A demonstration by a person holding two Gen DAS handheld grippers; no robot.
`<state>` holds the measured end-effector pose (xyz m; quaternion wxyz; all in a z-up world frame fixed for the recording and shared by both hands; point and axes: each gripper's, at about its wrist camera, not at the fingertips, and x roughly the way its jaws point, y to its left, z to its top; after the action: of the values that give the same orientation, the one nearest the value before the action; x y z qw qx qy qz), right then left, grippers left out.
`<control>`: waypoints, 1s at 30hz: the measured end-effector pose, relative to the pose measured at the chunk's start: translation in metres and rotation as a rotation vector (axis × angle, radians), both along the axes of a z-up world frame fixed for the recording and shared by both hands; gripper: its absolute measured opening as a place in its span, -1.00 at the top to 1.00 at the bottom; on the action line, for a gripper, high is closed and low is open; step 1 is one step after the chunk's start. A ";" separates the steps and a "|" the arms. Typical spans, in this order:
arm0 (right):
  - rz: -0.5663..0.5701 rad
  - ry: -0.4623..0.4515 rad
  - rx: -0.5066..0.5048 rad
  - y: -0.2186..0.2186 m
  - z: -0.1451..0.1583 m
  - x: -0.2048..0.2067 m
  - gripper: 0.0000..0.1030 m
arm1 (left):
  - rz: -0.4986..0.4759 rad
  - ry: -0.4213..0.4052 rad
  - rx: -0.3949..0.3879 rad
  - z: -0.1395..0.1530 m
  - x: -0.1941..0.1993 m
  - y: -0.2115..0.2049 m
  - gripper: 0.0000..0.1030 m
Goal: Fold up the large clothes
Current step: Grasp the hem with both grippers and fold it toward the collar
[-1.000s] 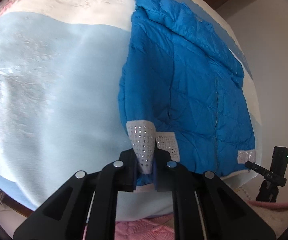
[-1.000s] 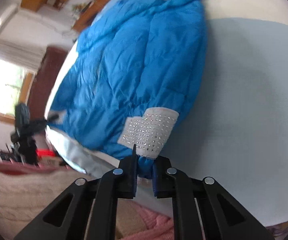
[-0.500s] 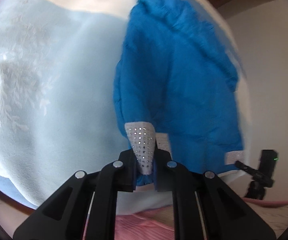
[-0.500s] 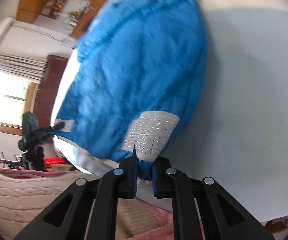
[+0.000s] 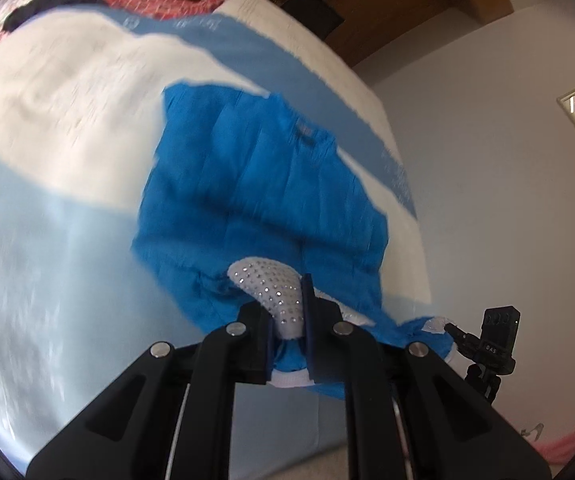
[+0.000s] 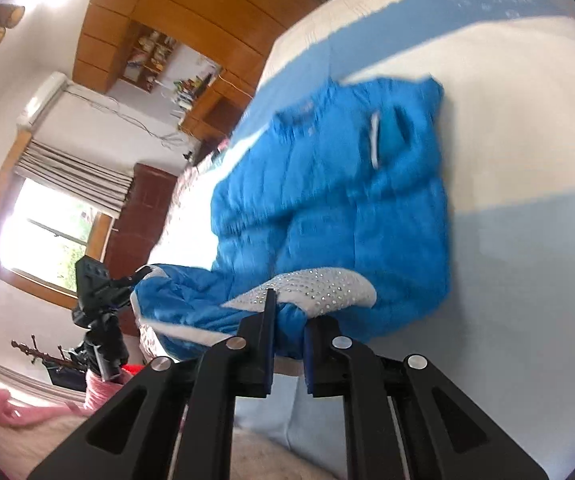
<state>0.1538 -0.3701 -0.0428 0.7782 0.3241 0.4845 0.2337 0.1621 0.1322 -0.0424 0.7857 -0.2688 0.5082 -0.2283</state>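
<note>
Blue jacket [image 5: 263, 184] hem clamped in both tongs [image 5: 287, 320] [image 6: 289, 332] above bed [image 5: 47, 240].

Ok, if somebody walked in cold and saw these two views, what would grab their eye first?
The bright blue padded jacket spread over the pale blue-and-white bedding. Next, its silver studded cuffs, each pinched between the black fingers of the left gripper and the right gripper. A small black camera on a stand sits at the bed's edge.

Black tool [image 5: 287, 320] arms with silver screws.
</note>
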 end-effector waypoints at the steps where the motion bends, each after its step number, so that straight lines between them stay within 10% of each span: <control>1: -0.001 -0.008 -0.005 -0.002 0.004 0.008 0.80 | 0.001 -0.011 -0.006 0.002 0.016 -0.003 0.81; 15: -0.039 0.009 -0.055 -0.021 0.010 0.174 0.80 | 0.035 -0.004 -0.026 -0.007 0.175 -0.038 0.81; 30: -0.082 0.150 -0.077 -0.028 -0.064 0.286 0.80 | 0.111 0.157 0.044 -0.086 0.273 -0.046 0.80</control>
<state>0.4400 -0.3984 -0.1066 0.7605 0.3301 0.5365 0.1579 0.4351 0.0865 -0.1286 0.7606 -0.2963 0.5575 -0.1515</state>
